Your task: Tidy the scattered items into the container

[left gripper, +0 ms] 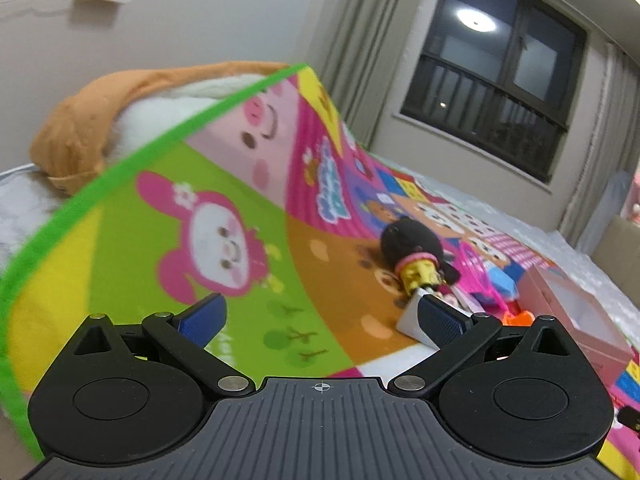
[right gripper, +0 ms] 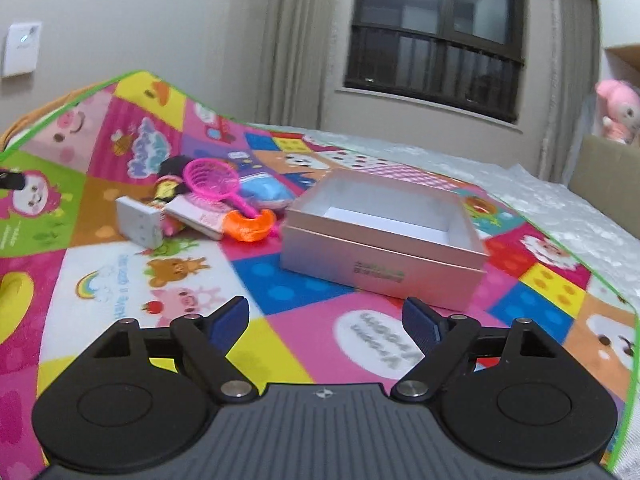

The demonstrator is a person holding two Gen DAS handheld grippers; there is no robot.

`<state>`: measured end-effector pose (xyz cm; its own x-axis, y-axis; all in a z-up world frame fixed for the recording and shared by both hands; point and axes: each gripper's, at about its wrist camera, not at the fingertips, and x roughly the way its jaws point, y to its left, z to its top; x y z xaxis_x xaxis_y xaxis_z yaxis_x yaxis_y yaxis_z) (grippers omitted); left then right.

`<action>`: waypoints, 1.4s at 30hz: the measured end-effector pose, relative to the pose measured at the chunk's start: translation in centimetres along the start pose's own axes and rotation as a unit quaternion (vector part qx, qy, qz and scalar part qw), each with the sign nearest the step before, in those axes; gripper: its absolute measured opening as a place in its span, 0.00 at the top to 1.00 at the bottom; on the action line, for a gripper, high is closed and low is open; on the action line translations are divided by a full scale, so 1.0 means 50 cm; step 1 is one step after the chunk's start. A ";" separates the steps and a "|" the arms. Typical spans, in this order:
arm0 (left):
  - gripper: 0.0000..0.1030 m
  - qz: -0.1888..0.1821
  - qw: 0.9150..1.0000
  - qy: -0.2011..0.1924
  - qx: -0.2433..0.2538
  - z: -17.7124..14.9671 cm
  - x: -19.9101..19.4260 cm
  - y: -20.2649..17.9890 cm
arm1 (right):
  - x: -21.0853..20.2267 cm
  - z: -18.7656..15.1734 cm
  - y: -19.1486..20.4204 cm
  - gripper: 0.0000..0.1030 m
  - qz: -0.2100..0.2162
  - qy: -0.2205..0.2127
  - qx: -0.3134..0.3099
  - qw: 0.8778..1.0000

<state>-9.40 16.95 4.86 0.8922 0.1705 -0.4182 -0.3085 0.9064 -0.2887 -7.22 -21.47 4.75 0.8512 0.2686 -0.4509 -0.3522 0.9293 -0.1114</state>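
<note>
1. Right tool (right gripper: 325, 320): its jaws stand spread with nothing between them, hanging above the play mat (right gripper: 280, 332) short of the near wall of the pink box (right gripper: 380, 268).
2. Left tool (left gripper: 320, 320): its jaws are also spread and empty. The white block (left gripper: 412, 322) lies just beyond its right pad; contact cannot be confirmed.
3. Container: the pink box sits open near the middle of the play mat, which is spread on the bed. Only its white floor shows inside.
4. Scattered items: they lie in a cluster just left of the box, toward the mat's raised far-left edge.
5. Handling, judged:
   - The white block looks rigid and light. Take it across its narrow sides.
   - The pink net scoop (right gripper: 212, 180) looks thin, springy plastic. Grip the handle, not the mesh.
   - The black-haired doll (left gripper: 412, 248) looks soft. Pinch the body.
   - The orange cup (right gripper: 250, 226) looks smooth, possibly slippery. Grip the rim.
   - The blue item (right gripper: 264, 192) is too blurred to judge.
</note>
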 end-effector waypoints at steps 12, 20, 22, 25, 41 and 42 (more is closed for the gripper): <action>0.00 -0.093 0.995 -0.033 -0.012 -0.073 0.049 -0.009 | 0.226 0.101 0.224 0.67 0.004 -0.001 -0.206 0.979; 0.00 -0.109 0.993 -0.010 -0.046 -0.071 0.065 0.011 | 0.314 0.124 0.234 0.98 -0.015 0.047 -0.204 0.978; 0.00 -0.101 0.995 0.001 -0.027 -0.073 0.070 -0.002 | 0.239 0.125 0.196 0.98 -0.008 0.026 -0.177 0.984; 0.00 -0.098 0.994 0.045 0.015 -0.072 0.074 -0.040 | 0.118 0.096 0.132 0.98 -0.014 0.001 -0.150 0.989; 0.00 -0.029 0.974 0.105 0.198 -0.055 0.238 -0.267 | -0.034 -0.094 -0.048 0.45 -0.071 -0.015 0.028 0.997; 0.00 -0.025 0.975 0.101 0.195 -0.056 0.241 -0.267 | -0.036 -0.098 -0.048 0.44 -0.070 -0.019 0.024 0.997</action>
<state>4.54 5.84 1.25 0.8079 0.0784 -0.5841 -0.0825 0.9964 0.0196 -9.82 -25.42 1.51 0.9048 0.1438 -0.4008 -0.2105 0.9693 -0.1274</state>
